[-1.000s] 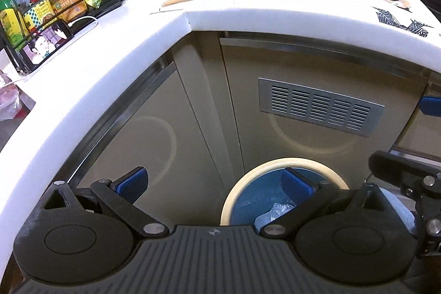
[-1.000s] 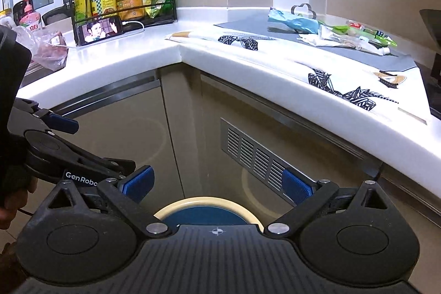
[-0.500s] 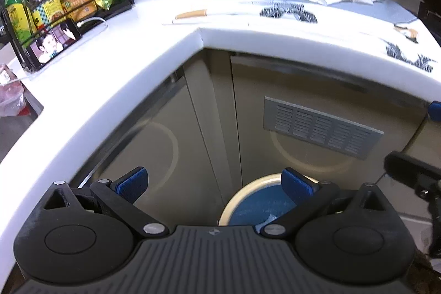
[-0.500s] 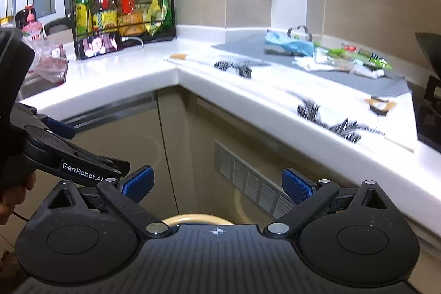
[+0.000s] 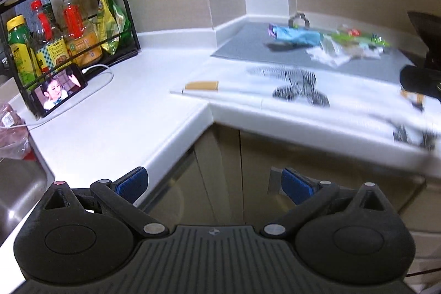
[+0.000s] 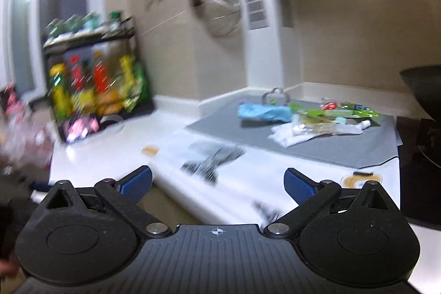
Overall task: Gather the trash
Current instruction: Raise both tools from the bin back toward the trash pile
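Both grippers, left (image 5: pixel 213 182) & right (image 6: pixel 217 181), wide open, empty. Wrapper pile (image 6: pixel 308 119) on grey mat (image 6: pixel 344 148): prob light, crinkly, slippery; pinch a bunched fold.

A white L-shaped bench (image 5: pixel 115 112) is seen, with beige cabinet doors (image 5: pixel 220 178) below its inner corner. At the far left a black wire rack (image 5: pixel 69 26) is stood against the wall, loaded with bottles (image 5: pixel 74 29) and a green snack bag (image 5: pixel 113 24). A phone (image 5: pixel 59 91) showing a video is propped against the rack, with a white cable (image 5: pixel 102 79) plugged in. A metal strainer (image 6: pixel 220 15) is hung on the wall.
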Action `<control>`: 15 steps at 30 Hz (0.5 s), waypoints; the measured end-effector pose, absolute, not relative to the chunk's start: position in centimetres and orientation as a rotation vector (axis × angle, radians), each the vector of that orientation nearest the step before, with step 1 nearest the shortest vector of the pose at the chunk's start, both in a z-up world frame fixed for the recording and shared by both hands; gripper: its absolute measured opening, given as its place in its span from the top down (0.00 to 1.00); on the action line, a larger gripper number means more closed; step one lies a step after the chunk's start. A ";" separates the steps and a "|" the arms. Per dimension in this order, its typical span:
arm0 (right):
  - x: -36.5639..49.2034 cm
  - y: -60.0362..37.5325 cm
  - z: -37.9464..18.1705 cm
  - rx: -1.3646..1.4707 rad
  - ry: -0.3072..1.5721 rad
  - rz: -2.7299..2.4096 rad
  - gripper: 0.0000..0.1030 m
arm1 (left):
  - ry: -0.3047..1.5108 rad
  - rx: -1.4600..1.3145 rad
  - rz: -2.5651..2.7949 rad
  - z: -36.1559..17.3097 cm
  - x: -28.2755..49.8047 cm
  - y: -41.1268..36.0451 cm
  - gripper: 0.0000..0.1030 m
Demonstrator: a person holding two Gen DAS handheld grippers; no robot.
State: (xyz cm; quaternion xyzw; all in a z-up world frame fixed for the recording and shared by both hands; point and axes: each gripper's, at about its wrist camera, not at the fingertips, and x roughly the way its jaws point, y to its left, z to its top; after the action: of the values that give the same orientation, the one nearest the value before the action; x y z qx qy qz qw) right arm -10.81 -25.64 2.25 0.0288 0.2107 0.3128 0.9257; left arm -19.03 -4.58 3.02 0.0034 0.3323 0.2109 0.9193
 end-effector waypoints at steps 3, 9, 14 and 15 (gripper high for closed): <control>-6.5 -25.7 1.5 0.138 0.471 0.544 0.00 | 0.688 -0.045 0.404 4.0 -17.0 -3.4 0.00; 3.0 -26.2 -0.1 0.387 0.544 0.392 0.00 | 0.661 -0.058 0.378 5.8 -11.7 -2.1 0.00; 10.5 -26.4 -2.2 0.491 0.588 0.208 0.00 | 0.661 -0.081 0.334 7.0 -6.4 -1.7 0.00; 11.9 -26.3 -2.8 0.508 0.622 0.182 0.00 | 0.654 -0.069 0.330 7.3 -5.3 -1.8 0.00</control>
State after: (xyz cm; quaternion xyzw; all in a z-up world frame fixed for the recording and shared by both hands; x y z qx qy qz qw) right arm 11.88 -26.31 -2.77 0.2470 0.3021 0.0885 0.9164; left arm -5.30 -1.77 7.27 -0.0338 0.3199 0.1615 0.9330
